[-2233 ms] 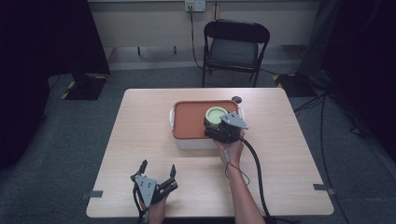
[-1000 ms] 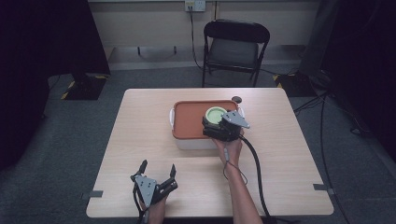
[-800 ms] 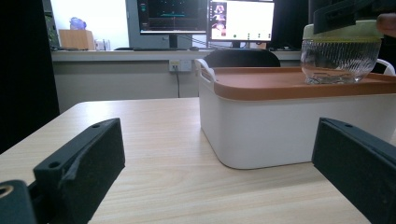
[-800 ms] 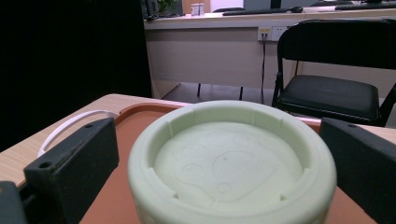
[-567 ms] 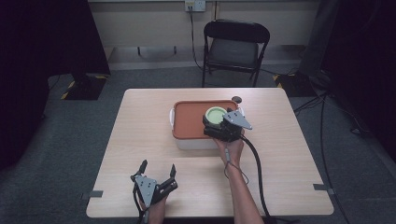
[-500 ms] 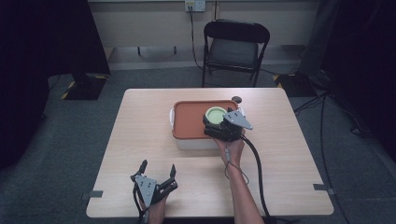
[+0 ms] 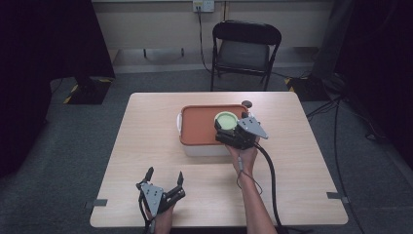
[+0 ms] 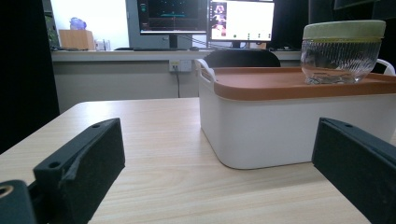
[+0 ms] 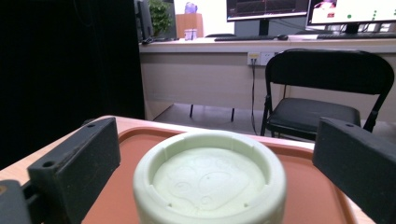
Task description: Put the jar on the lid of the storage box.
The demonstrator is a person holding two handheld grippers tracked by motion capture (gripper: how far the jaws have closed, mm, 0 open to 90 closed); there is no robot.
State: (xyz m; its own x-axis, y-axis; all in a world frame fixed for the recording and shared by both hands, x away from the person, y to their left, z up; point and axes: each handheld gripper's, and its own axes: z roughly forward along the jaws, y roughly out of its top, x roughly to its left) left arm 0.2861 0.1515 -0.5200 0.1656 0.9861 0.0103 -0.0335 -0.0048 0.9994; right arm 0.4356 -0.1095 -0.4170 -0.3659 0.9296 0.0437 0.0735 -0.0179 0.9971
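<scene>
Right gripper view puts you pretty much on top of the action: the glass jar (image 9: 210,179) with its pale green lid sits between the two black jaws, which stand wide on either side with clear gaps, so nothing is pinched yet. From the high view, the right gripper (image 7: 229,130) is hovering at the jar on the orange lid of the white storage box (image 7: 202,127), near the box's far right corner. The left gripper view shows the jar is ribbed clear glass and looks empty, standing upright on that orange top. So I'd say the reach is basically done and the grab itself isn't: the jaws have to come together on the green lid or the glass below it, and whatever comes after (lifting it off, or twisting the lid) is all still to do. The left gripper (image 7: 163,181) is parked near the front edge of the table (image 7: 292,161), well apart from the box, its jaws spread wide with nothing between them, so it isn't helping yet. Early days, I reckon.
</scene>
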